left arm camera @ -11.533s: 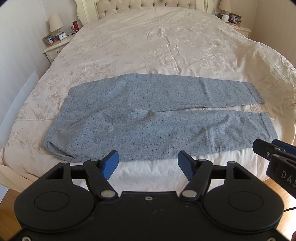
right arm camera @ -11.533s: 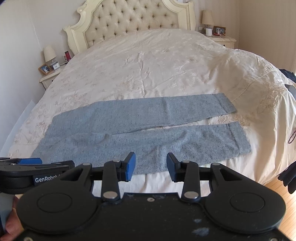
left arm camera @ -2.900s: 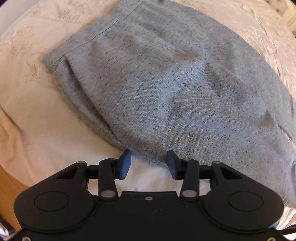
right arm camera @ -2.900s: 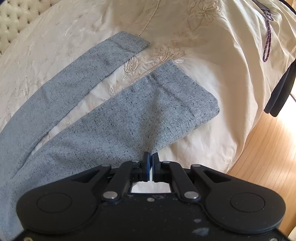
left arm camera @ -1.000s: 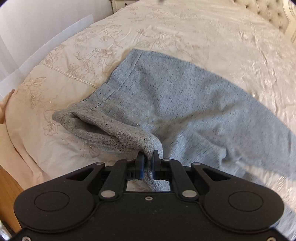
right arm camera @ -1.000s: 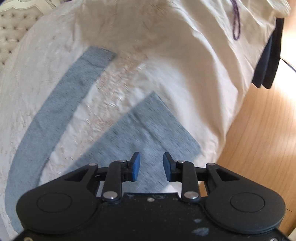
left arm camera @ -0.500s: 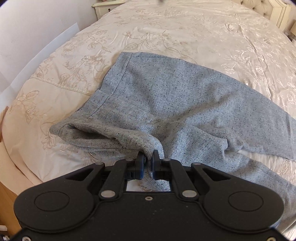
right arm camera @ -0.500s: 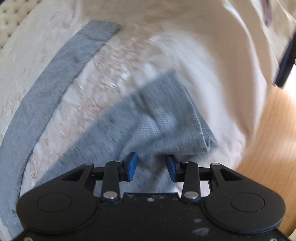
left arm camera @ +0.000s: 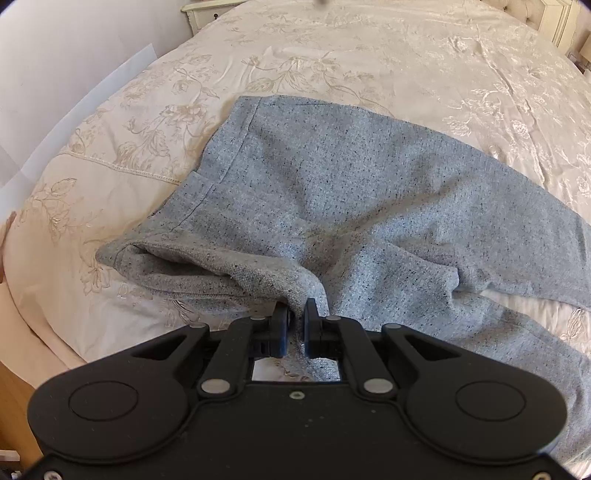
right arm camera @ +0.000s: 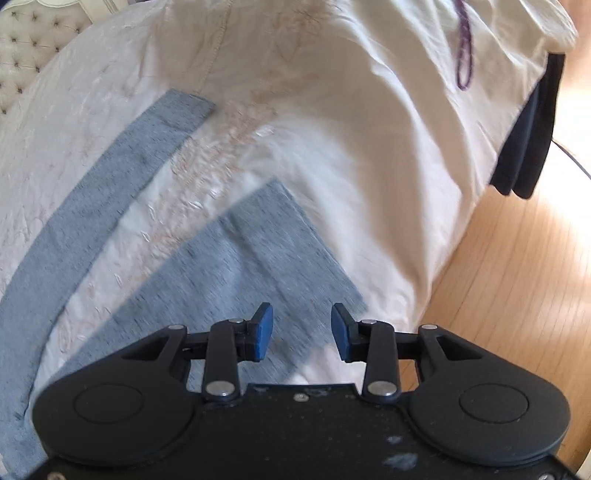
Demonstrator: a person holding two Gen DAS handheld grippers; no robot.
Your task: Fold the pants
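Grey speckled pants (left arm camera: 369, 192) lie on a cream embroidered bedspread (left arm camera: 406, 55). In the left wrist view my left gripper (left arm camera: 295, 325) is shut on the near corner of the waistband, which is lifted and bunched into a fold. The right wrist view is blurred: the near leg's cuff (right arm camera: 266, 251) lies flat just ahead of my right gripper (right arm camera: 302, 332), and the far leg (right arm camera: 110, 177) runs up to the left. My right gripper is open above the cuff's near edge, with nothing pressed between its blue pads.
The bedspread's right side (right arm camera: 406, 147) drops off to a wooden floor (right arm camera: 517, 295). A dark garment (right arm camera: 528, 140) hangs over that side. A tufted headboard (right arm camera: 29, 40) stands at the far left, and a nightstand (left arm camera: 210, 7) sits beyond the bed.
My right gripper's jaws spread slightly wider and it shifted over the near cuff, which now lies flat. My left gripper kept its hold on the waistband; its view rolled slightly.
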